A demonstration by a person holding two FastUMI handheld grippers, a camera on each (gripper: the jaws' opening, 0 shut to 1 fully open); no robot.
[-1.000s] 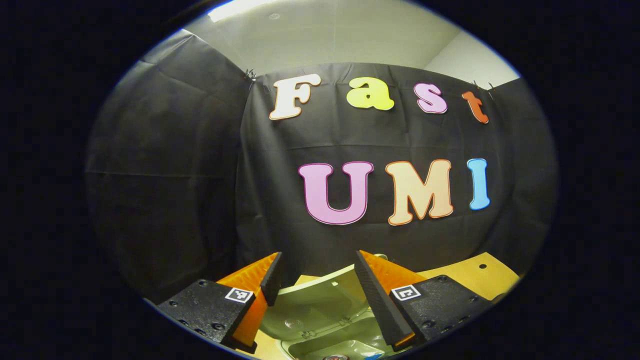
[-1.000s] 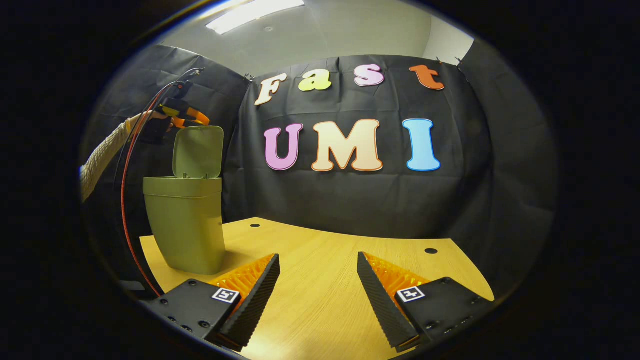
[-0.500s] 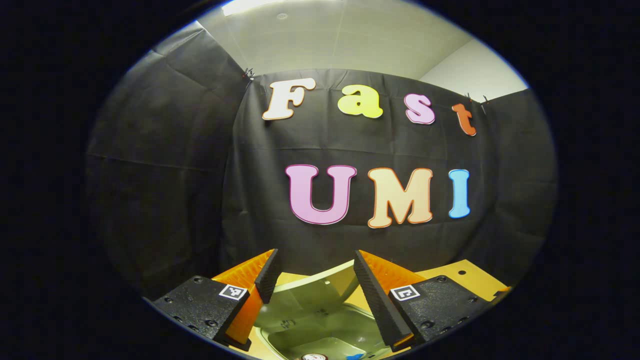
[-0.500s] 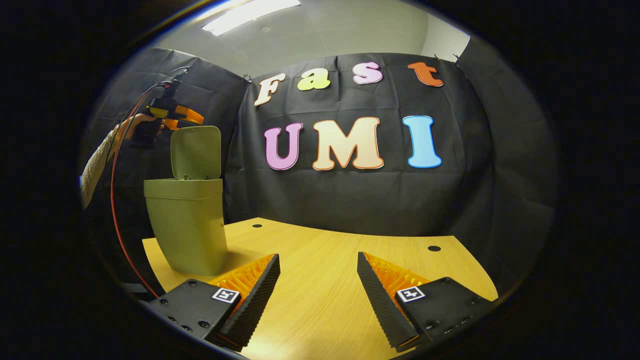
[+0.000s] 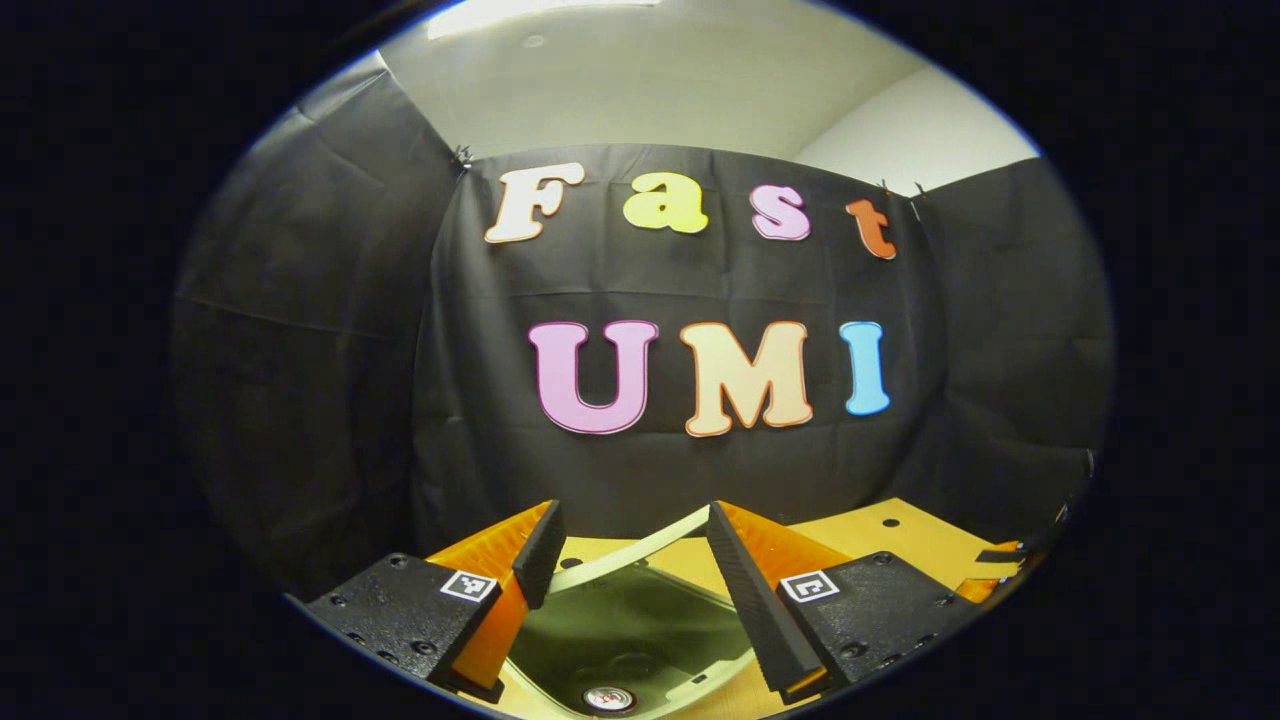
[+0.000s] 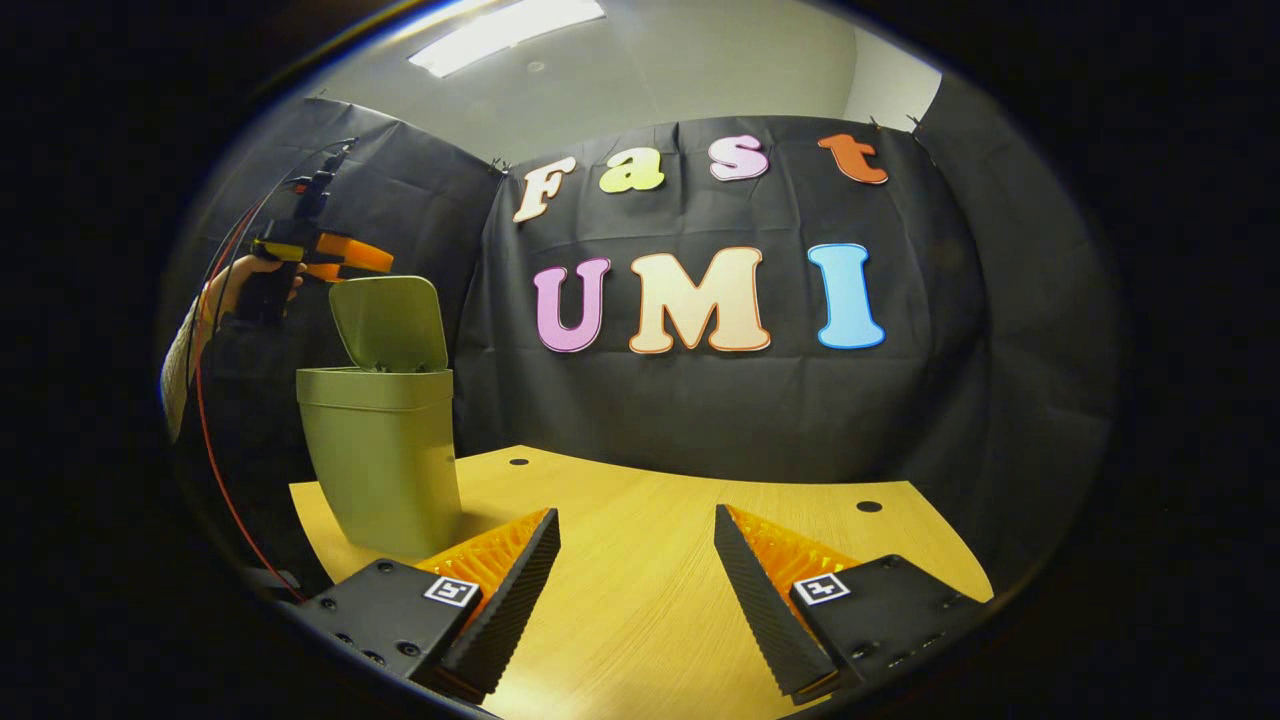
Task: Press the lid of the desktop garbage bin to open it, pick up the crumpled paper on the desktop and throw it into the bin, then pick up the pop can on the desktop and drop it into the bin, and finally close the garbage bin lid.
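**binfan:** Judging by how it sits, this looks like the lid-closing step. The left gripper [image 6: 335,258] sits just above the bin's lid [image 6: 390,322], fingers spread with nothing between them. I'd push on the lid's top edge, toward the bin's front, until it drops flat. A sideways shove could tip the whole bin.

**deskguy:** Agreed. The bin [image 6: 385,455] stands at the near-left corner of the desk [image 6: 660,560], with its lid tilted partway over the opening. Looking down into the bin, there's a pop can [image 5: 608,698] top at the bottom; can't make out the paper. The right gripper [image 6: 636,580] hangs well off to the bin's right, spread wide, holding nothing.
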